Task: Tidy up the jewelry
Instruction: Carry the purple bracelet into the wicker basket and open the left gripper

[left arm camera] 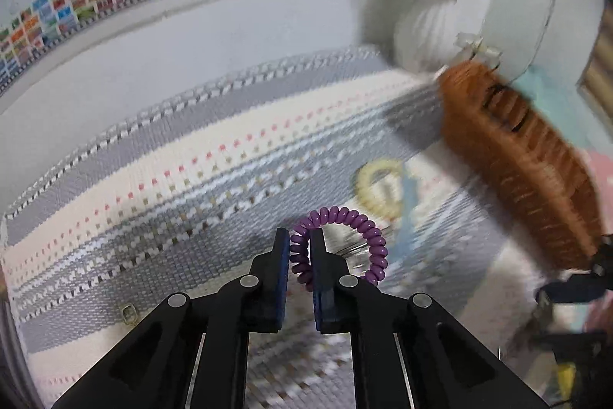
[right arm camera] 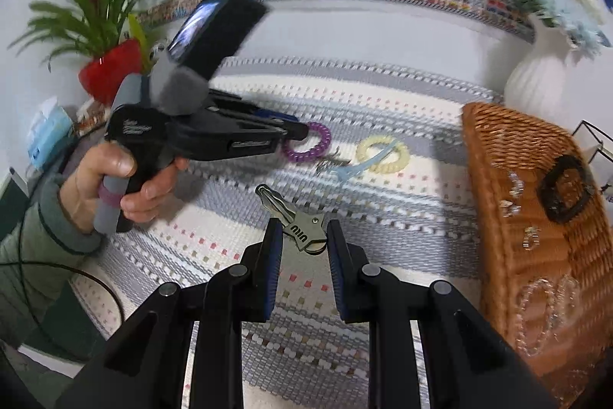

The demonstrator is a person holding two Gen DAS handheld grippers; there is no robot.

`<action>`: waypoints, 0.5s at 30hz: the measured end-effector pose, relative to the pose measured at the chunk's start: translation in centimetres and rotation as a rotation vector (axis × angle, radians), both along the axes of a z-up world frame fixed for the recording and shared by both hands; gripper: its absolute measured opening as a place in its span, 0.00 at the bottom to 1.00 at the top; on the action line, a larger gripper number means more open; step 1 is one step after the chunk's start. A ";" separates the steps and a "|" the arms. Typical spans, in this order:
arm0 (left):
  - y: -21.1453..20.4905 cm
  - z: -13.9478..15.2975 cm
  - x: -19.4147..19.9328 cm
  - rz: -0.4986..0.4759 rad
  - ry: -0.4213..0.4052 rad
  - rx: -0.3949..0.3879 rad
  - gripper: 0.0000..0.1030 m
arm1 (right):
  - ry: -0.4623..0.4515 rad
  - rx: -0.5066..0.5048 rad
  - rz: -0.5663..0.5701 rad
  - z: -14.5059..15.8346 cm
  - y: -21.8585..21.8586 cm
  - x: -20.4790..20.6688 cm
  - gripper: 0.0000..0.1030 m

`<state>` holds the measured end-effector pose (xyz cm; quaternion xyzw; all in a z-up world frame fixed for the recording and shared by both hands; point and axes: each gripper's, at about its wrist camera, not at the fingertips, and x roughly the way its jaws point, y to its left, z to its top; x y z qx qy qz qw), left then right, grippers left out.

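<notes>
The left gripper [left arm camera: 299,248] pinches a purple spiral hair tie [left arm camera: 345,240] between its blue-padded fingers, the coil clamped near its left side while the rest of the loop curves out to the right above the woven placemat [left arm camera: 153,179]. From the right wrist view the same gripper [right arm camera: 302,132] appears in the person's left hand [right arm camera: 115,186], with the purple tie [right arm camera: 310,142] hanging at its tip, just above or on the mat; which of the two cannot be told. Just to the right of it on the mat [right arm camera: 383,217] lie a pale yellow spiral hair tie [right arm camera: 383,154] and a light blue hair clip [right arm camera: 360,167] that crosses over the yellow coil, with a small dark metal piece [right arm camera: 331,161] beside the clip, too blurred to name. The right gripper [right arm camera: 302,236] stands open, its fingers on either side of the head of a silver key [right arm camera: 302,230] that lies on the mat, neither pad clearly pressing it. A wicker basket [right arm camera: 536,217] sits at the right edge of the mat, holding clear bead bracelets [right arm camera: 544,309], a black square buckle-like ring [right arm camera: 567,192] and some small clear pieces. A white ribbed vase [right arm camera: 536,79] of flowers stands behind the basket, and a red pot [right arm camera: 111,68] with a green plant stands at the far left.
</notes>
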<state>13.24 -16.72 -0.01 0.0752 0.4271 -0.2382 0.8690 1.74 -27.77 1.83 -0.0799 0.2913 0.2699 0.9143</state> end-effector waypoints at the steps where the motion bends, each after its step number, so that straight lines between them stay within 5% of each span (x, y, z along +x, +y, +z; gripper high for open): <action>1: -0.1 0.9 -0.4 -0.007 -0.021 -0.015 0.10 | -0.016 0.013 -0.012 0.7 -0.7 -0.4 0.24; 8: -2.9 6.4 -2.0 -0.075 -0.102 -0.082 0.10 | -0.096 0.085 -0.112 4.4 -5.8 -2.1 0.24; 15: -9.3 8.6 -1.3 -0.155 -0.081 -0.115 0.10 | -0.101 0.125 -0.309 6.1 -14.0 -1.1 0.24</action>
